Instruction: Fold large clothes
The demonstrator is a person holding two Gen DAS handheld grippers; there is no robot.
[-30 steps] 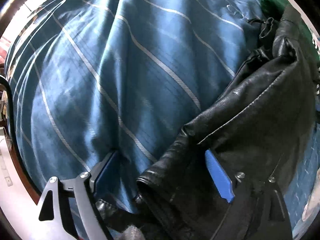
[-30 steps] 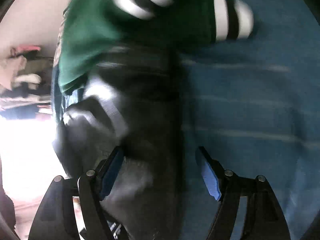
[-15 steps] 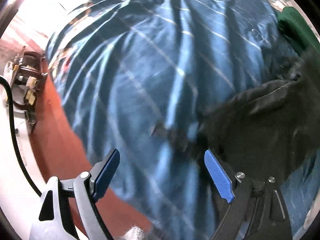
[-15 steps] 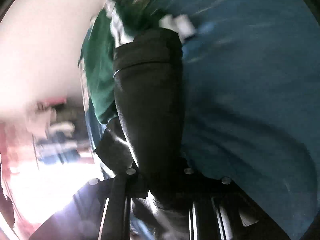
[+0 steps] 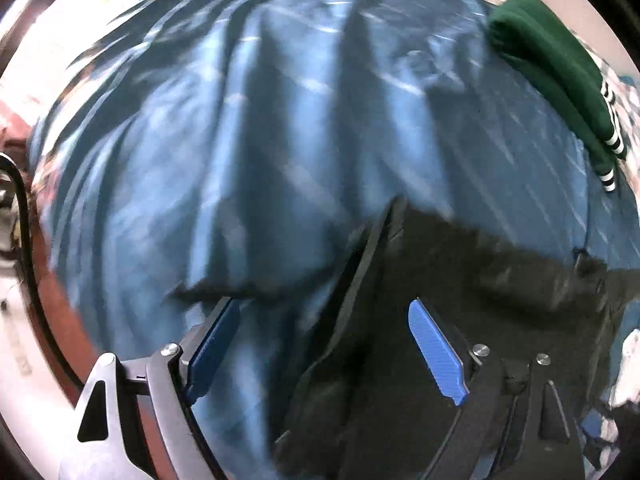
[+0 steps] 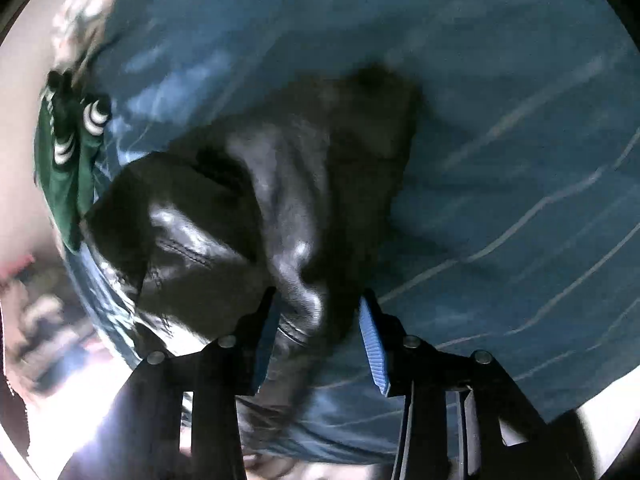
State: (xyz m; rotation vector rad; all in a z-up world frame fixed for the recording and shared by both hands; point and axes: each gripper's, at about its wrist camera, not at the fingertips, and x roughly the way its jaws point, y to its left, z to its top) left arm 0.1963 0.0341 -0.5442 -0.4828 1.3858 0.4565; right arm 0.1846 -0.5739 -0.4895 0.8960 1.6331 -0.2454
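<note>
A black leather jacket (image 6: 256, 216) lies in a loose, bunched heap on a bed covered with a blue striped bedspread (image 5: 280, 140). It sits near one side edge of the bed, not in the middle. One thick part, probably a sleeve, lies doubled over the body of the jacket; the rest is rumpled, with no flat, squared shape to it. Both views are blurred by motion, so the seams and edges are hard to follow.

The right gripper (image 6: 320, 332) has its jaws around the near end of that leather fold. The jaws are opening, with the leather between them but no longer pinched. The left gripper (image 5: 324, 348) hangs above the jacket's other edge, its jaws spread wide and holding nothing.

A folded green garment with white stripes (image 5: 560, 76) lies at the bed's far edge, apart from the jacket; it looks already dealt with.

As a judgement, the jacket is at an early fold: one part laid across, with smoothing and the main folds left to do.
</note>
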